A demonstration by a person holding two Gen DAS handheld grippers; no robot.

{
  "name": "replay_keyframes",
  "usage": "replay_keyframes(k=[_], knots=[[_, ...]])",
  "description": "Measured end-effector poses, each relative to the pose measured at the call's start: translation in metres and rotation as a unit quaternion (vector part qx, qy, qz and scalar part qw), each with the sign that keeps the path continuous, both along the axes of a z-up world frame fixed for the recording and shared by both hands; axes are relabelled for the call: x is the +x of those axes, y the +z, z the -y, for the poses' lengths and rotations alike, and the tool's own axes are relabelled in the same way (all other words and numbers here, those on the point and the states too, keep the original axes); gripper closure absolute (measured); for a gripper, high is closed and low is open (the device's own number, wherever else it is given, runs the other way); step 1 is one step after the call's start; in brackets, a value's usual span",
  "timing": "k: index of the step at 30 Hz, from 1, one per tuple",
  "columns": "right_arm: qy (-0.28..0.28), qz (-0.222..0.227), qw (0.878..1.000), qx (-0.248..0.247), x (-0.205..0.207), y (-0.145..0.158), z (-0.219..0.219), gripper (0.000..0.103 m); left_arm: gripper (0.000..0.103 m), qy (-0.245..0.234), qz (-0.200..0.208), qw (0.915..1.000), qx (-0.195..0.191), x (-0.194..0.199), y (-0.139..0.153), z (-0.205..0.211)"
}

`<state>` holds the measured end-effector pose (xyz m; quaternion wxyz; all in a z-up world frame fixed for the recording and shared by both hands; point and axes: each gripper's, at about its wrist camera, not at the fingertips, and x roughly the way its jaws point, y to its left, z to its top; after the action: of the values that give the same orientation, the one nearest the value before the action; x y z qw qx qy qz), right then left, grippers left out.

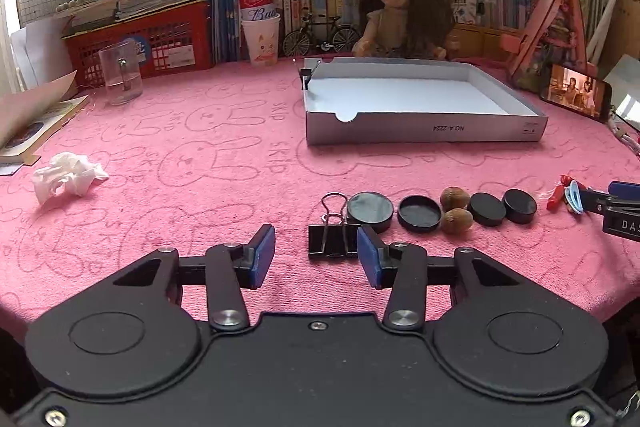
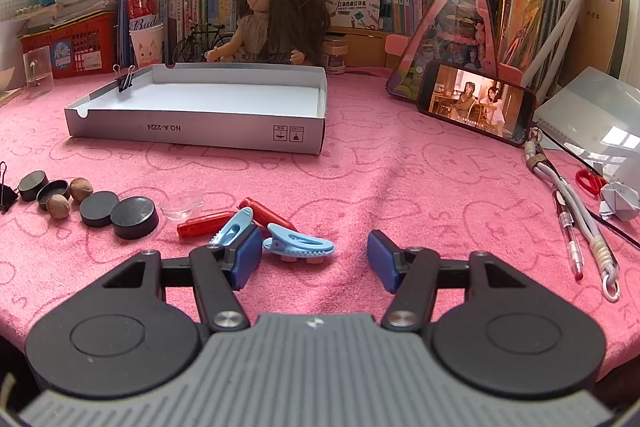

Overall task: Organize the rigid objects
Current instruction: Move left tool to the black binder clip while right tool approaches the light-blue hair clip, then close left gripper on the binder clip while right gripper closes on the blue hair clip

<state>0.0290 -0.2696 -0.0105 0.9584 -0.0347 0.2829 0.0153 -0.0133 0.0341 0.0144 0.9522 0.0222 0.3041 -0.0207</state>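
Note:
On the pink cloth a black binder clip (image 1: 330,243) lies flat between the tips of my left gripper (image 1: 317,255), close to the right pad; the jaws are open and do not press it. Beyond it runs a row: two black round lids (image 1: 370,207), two walnuts (image 1: 454,197) and two black pucks (image 1: 487,209). My right gripper (image 2: 315,255) is open over two light blue clips (image 2: 300,245), one beside its left pad, with red pieces (image 2: 204,225) and a clear plastic bit (image 2: 184,205) just behind. A shallow white box (image 1: 424,131) holds a small binder clip (image 1: 307,75) on its far-left corner.
A crumpled tissue (image 1: 68,177) and a glass cup (image 1: 120,75) sit on the left. A phone (image 2: 476,103), cables with a pen (image 2: 568,235) and red scissors (image 2: 590,181) lie on the right. A doll (image 2: 276,23), books and red baskets line the back.

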Motion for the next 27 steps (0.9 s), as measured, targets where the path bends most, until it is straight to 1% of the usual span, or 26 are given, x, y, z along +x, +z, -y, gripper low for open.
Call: replay_keyframes(k=[3, 8, 13, 16, 18, 20, 23, 27], knots=[[0.004, 0.001, 1.000, 0.002, 0.000, -0.001, 0.001, 0.034, 0.060, -0.003, -0.004, 1.0000, -0.002, 0.003, -0.003, 0.006], [0.004, 0.001, 1.000, 0.008, 0.000, 0.000, 0.004, 0.034, 0.058, -0.001, -0.005, 0.9997, -0.025, 0.008, -0.006, 0.007], [-0.015, 0.006, 1.000, 0.025, -0.005, 0.001, 0.002, 0.035, 0.058, 0.008, -0.001, 0.9997, -0.025, 0.011, -0.009, 0.010], [-0.012, 0.015, 1.000, 0.017, -0.006, 0.001, -0.001, 0.037, 0.059, 0.007, -0.003, 0.9996, -0.028, 0.013, -0.012, 0.011], [-0.011, 0.016, 1.000, 0.015, -0.004, 0.002, -0.002, 0.039, 0.060, 0.008, -0.005, 0.9995, -0.031, 0.014, -0.013, 0.011], [-0.012, 0.015, 1.000, 0.019, -0.003, 0.002, -0.001, 0.048, 0.062, 0.010, -0.006, 0.9994, -0.031, 0.014, -0.014, 0.010], [-0.014, 0.014, 1.000, 0.020, -0.002, 0.001, -0.001, 0.056, 0.067, 0.012, -0.004, 0.9995, -0.027, 0.014, -0.015, 0.010], [-0.014, 0.016, 1.000, 0.021, -0.004, 0.001, -0.004, 0.058, 0.071, 0.014, -0.001, 0.9996, -0.024, 0.013, -0.016, 0.011]])
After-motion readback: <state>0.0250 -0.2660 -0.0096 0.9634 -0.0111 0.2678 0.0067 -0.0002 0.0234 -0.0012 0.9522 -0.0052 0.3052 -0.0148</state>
